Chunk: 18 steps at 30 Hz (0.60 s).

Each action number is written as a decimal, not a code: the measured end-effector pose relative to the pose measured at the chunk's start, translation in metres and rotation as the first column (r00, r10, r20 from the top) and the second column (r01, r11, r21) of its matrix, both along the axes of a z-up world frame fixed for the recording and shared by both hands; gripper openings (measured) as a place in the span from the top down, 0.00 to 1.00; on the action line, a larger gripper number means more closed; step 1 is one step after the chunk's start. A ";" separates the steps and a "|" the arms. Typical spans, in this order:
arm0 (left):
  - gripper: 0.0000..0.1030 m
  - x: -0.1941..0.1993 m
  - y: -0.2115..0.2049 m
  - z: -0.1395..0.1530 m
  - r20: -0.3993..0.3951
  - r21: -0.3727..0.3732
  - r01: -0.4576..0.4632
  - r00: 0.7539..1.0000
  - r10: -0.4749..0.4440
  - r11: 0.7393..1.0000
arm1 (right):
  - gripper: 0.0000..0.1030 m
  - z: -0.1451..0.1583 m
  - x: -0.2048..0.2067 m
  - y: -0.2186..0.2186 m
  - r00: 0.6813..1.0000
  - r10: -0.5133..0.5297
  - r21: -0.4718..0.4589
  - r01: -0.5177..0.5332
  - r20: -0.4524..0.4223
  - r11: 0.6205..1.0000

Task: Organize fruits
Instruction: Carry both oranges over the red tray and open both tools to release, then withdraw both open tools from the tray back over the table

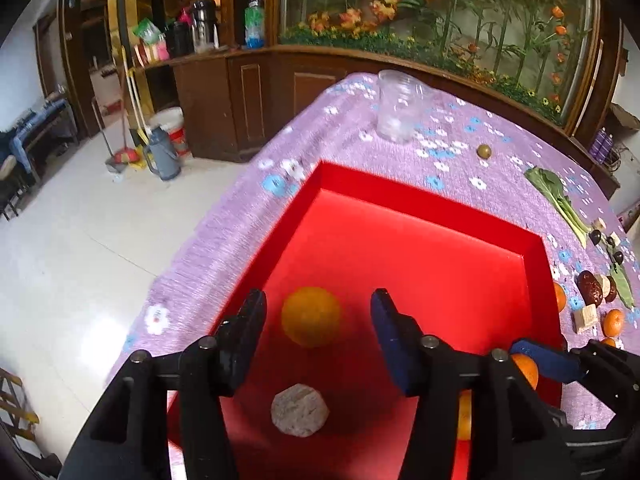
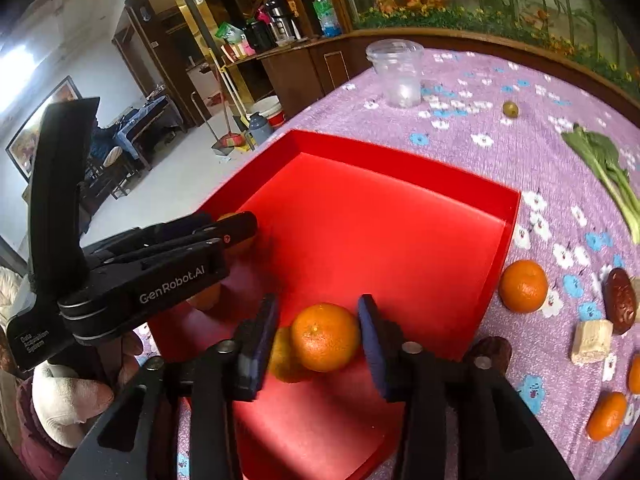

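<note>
Fingers of the left gripper (image 1: 318, 320) stand apart, with a yellow-orange fruit (image 1: 311, 317) lying between them on the floor of the red box (image 1: 420, 200). Neither pad touches that fruit, and a gap shows on each side. Just in front of these fingers, nearer the camera, sits a pale round cake (image 1: 300, 410), also inside the box. The right gripper (image 2: 318, 336) has its fingers apart too, and a bright orange (image 2: 325, 337) sits between them in the near corner of the box. Its right pad is very close to the orange, and I cannot tell if it touches; the left pad stands off a little. A second, paler orange (image 2: 282, 356) is tucked just behind the bright one and touches it. The box rests on a purple cloth with flowers (image 2: 460, 136) that covers the table. Outside the box, on the right, lie more fruits: one orange (image 2: 523, 286) just beside the box wall, and another small orange (image 2: 607, 416) nearer the edge of the view. Near them are a dark red date (image 2: 620, 300) and a pale block (image 2: 592, 342). Farther off lie a green leafy stalk (image 2: 608, 172), a small green fruit (image 2: 510, 109), and a clear plastic cup (image 2: 398, 72) standing upright. A gloved hand (image 2: 68, 404) holds the left gripper.
</note>
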<state>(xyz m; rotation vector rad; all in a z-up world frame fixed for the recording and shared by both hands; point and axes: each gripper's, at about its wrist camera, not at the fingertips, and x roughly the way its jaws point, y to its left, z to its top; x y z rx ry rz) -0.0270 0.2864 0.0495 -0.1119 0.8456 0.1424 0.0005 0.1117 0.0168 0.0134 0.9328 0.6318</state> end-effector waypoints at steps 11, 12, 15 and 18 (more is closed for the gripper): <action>0.36 -0.045 -0.026 0.035 0.119 0.106 -0.023 0.993 0.011 0.994 | 0.49 0.021 -0.026 -0.022 0.998 -0.016 0.009 0.016 0.067 1.000; 0.35 -0.048 -0.030 0.037 0.127 0.111 -0.020 0.992 0.006 0.994 | 0.49 0.022 -0.028 -0.026 0.997 -0.021 0.010 0.021 0.069 1.000; 0.34 -0.060 -0.044 0.045 0.151 0.130 -0.004 0.988 -0.016 0.991 | 0.49 0.025 -0.036 -0.040 0.996 -0.042 0.020 0.040 0.077 0.999; 0.30 -0.069 -0.057 0.050 0.162 0.132 0.018 0.986 -0.039 0.991 | 0.47 0.027 -0.045 -0.057 0.994 -0.068 0.028 0.065 0.084 0.997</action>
